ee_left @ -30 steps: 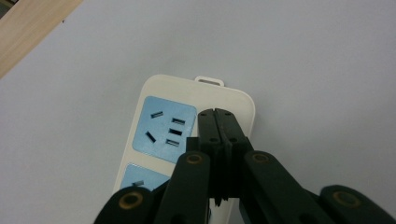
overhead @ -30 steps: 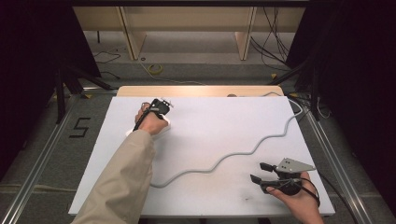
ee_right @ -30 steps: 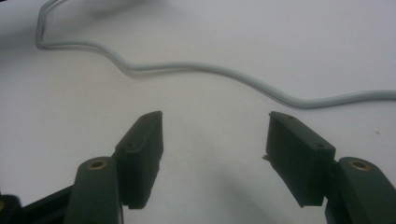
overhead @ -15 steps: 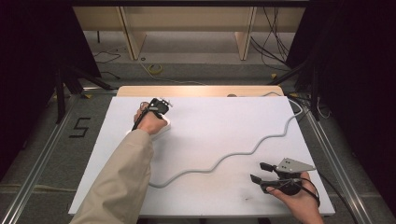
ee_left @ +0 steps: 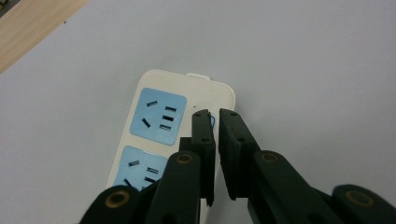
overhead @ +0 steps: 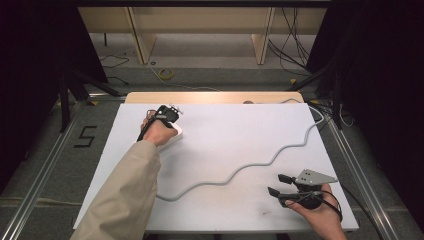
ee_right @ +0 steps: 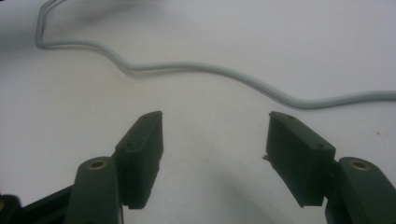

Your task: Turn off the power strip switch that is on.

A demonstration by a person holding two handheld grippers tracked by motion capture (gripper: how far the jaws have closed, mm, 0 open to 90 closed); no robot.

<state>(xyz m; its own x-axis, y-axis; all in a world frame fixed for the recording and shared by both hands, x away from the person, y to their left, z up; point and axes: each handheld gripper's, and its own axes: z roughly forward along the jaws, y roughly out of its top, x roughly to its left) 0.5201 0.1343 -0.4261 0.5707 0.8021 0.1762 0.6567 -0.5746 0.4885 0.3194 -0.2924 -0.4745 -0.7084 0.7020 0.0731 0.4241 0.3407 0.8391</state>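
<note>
A white power strip (ee_left: 205, 88) with blue sockets (ee_left: 158, 116) lies at the far left of the white table (overhead: 235, 125). My left gripper (ee_left: 217, 114) hangs over the strip's right-hand edge, its jaws all but touching, a sliver of blue showing in the slit. From above, the left gripper (overhead: 167, 116) sits under the person's hand, with a bit of the strip (overhead: 177, 133) peeking out. The strip's grey cable (overhead: 262, 161) snakes across to the far right corner. My right gripper (overhead: 276, 184) rests open near the front right, the cable (ee_right: 210, 69) lying beyond its jaws.
A bare wooden edge (overhead: 215, 96) runs along the table's far side. A "5" marker (overhead: 85, 136) is on the floor to the left, with metal rails along both sides. Wooden furniture legs and loose cables lie on the floor beyond.
</note>
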